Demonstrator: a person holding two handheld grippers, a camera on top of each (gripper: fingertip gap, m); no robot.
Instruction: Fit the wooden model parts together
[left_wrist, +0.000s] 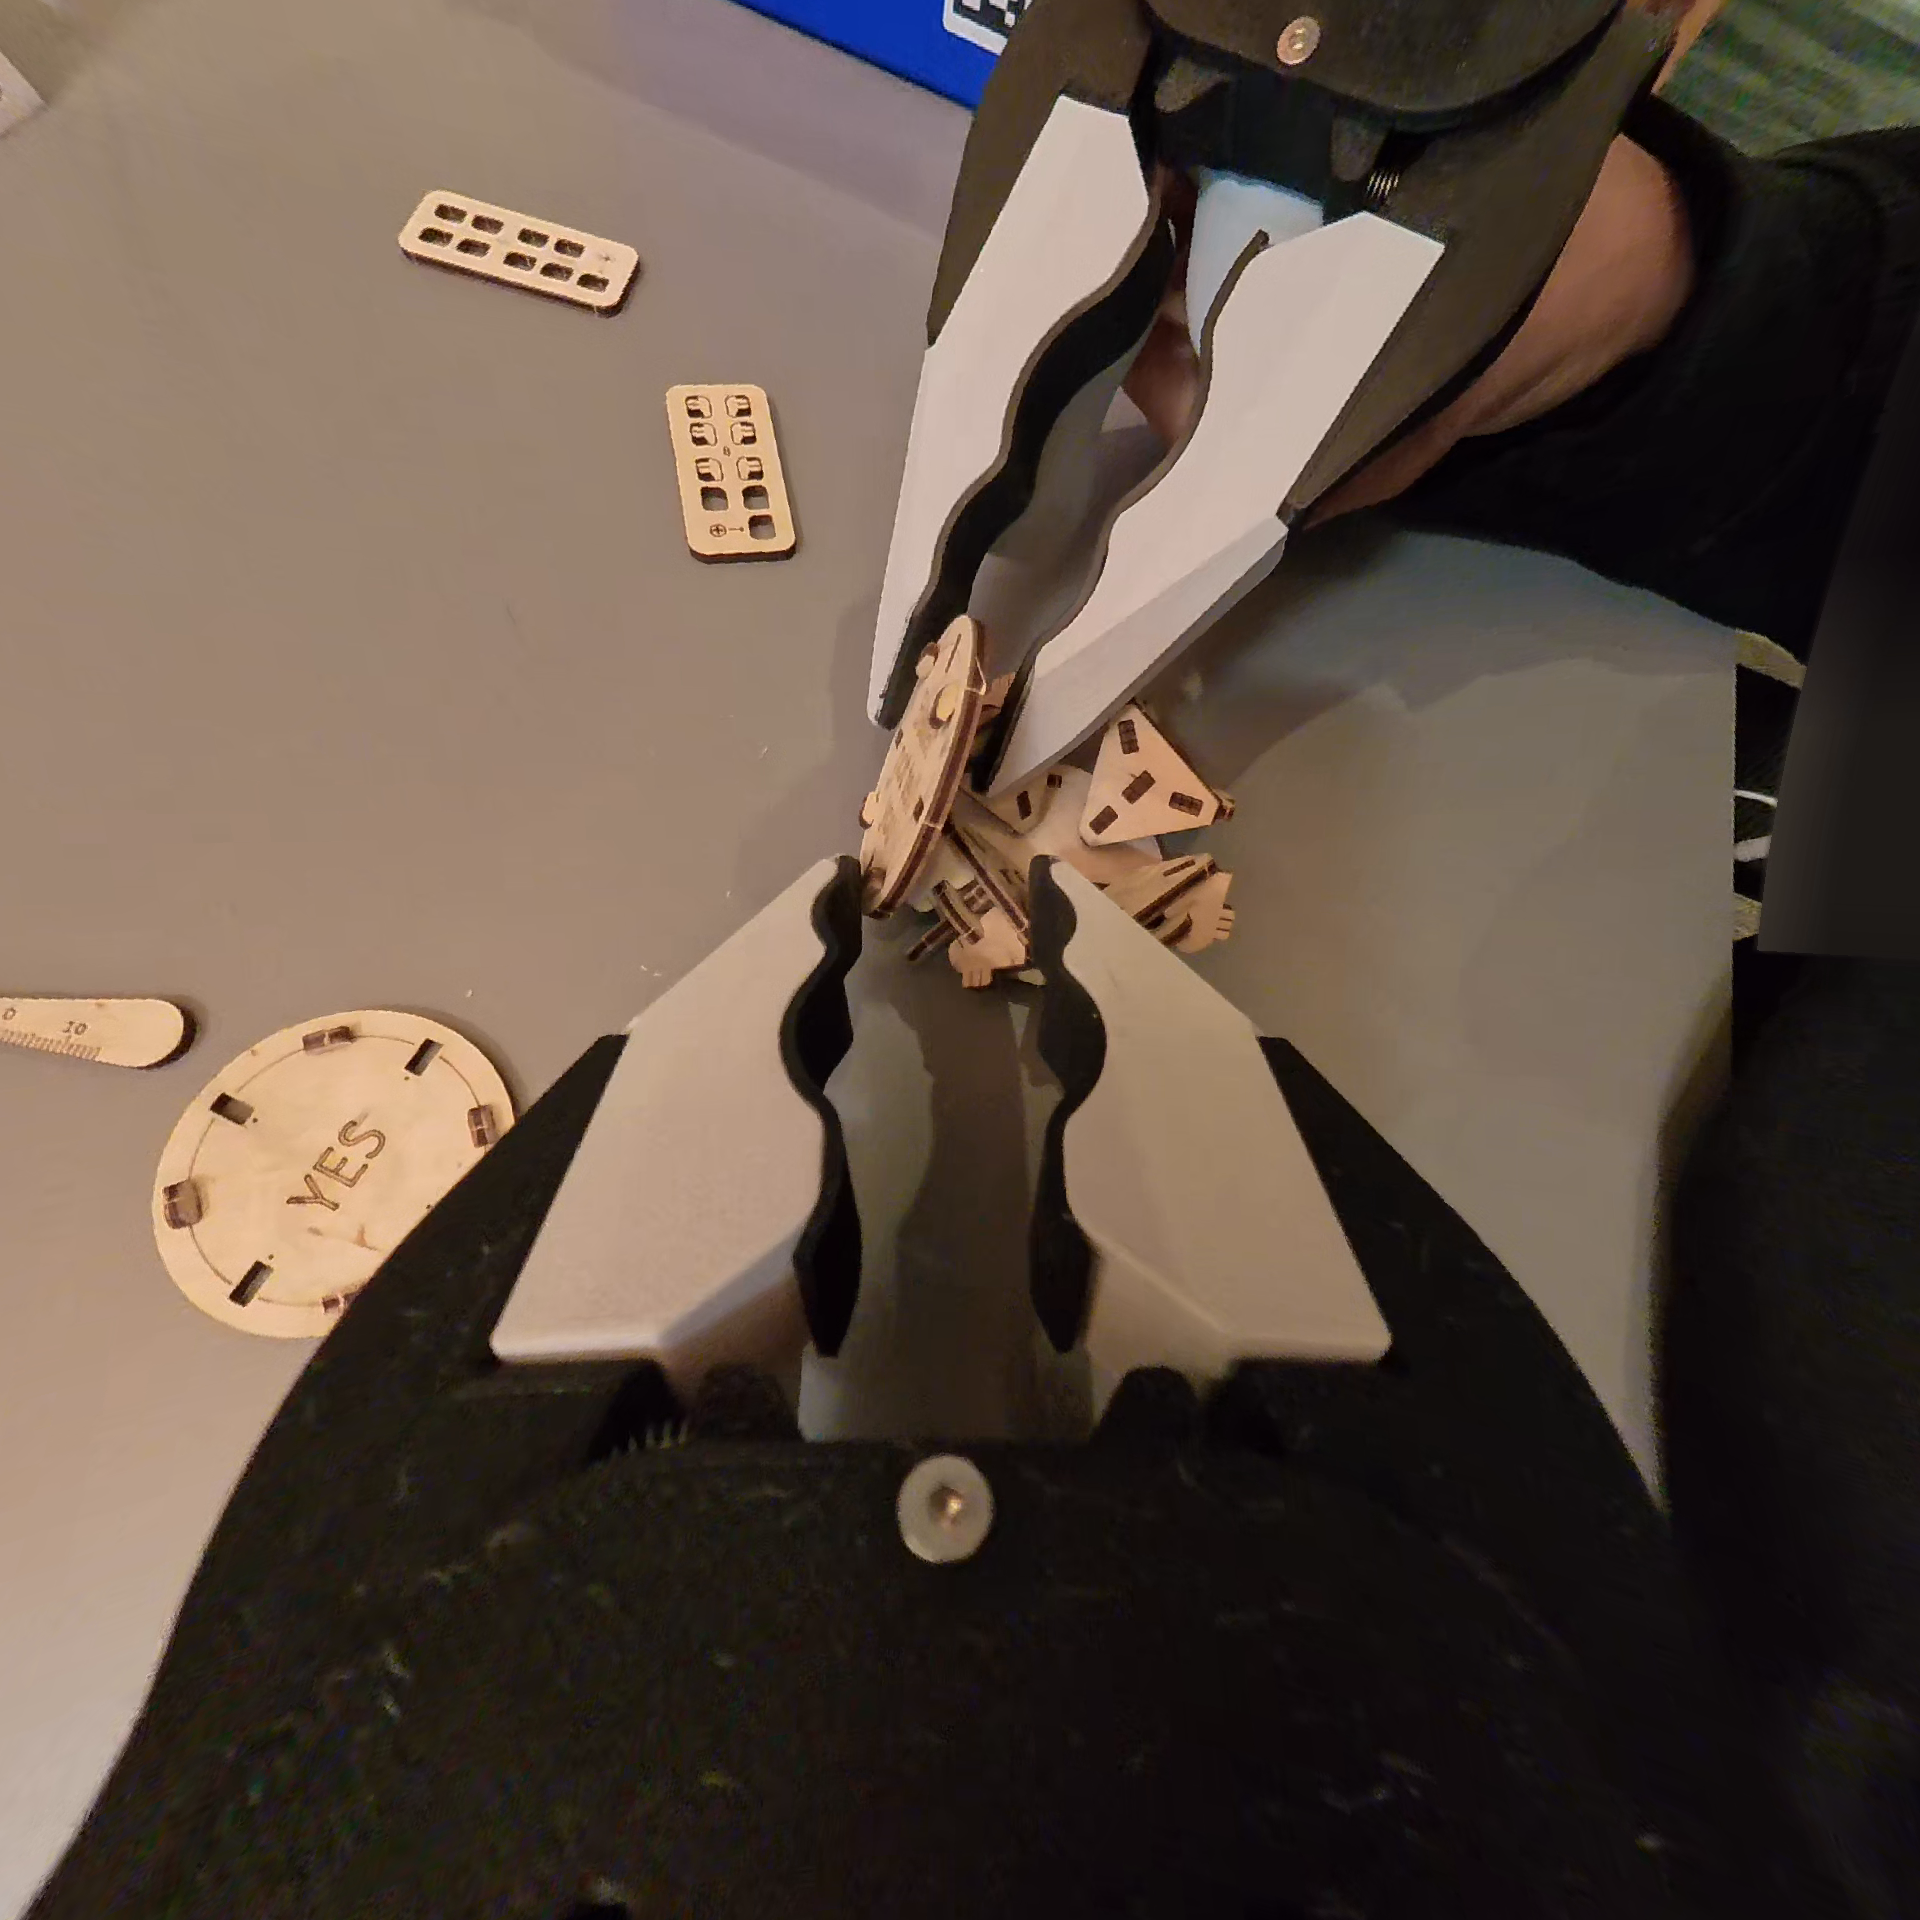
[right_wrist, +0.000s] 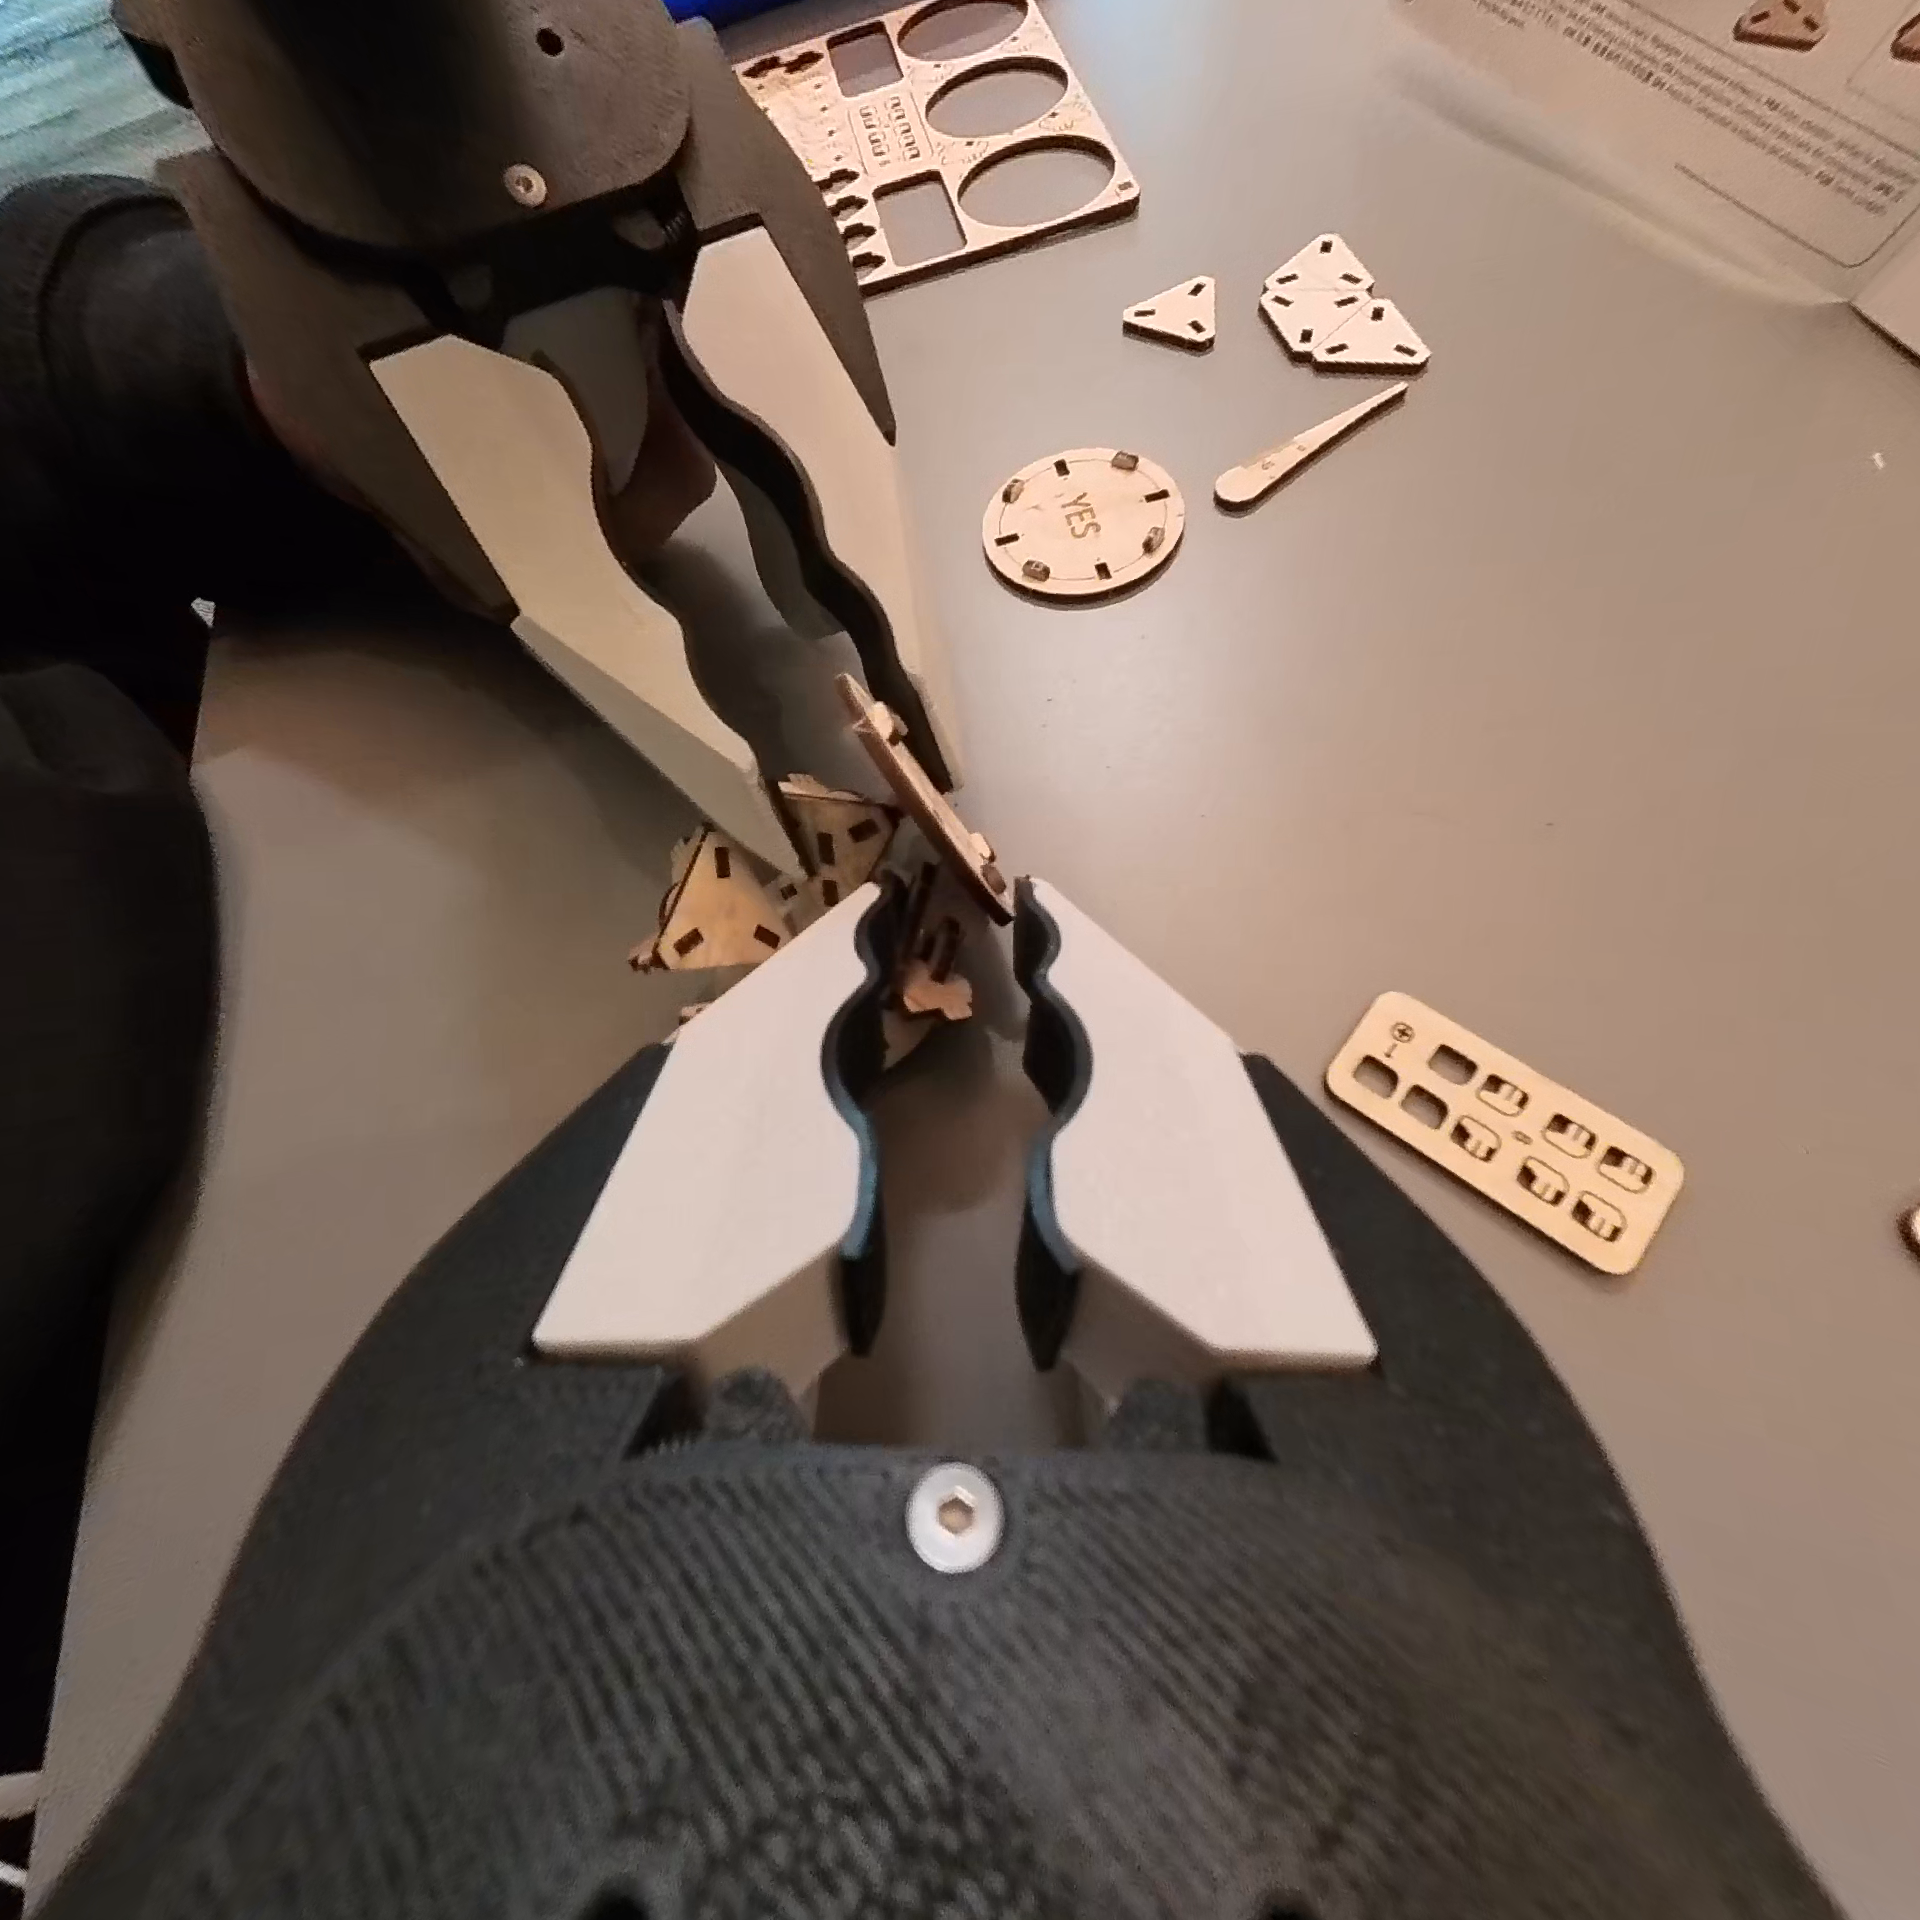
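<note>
Gripping the wooden puzzle assembly (left_wrist: 1049, 862) from opposite sides, your right gripper (right_wrist: 951, 914) clamps narrowly on it. Your left gripper (left_wrist: 951, 894) is narrowly parted around its round disc (left_wrist: 920, 769); whether it pinches, I cannot tell. A loose engraved disc (right_wrist: 1084, 522) lies well apart on the grey table (right_wrist: 1351, 779).

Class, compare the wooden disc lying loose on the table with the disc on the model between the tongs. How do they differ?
The loose disc lies flat; the model's disc stands tilted on edge. The loose disc touches only the table; the model's disc is joined to triangular panels. Both are round pale wood with dark edges.
</note>
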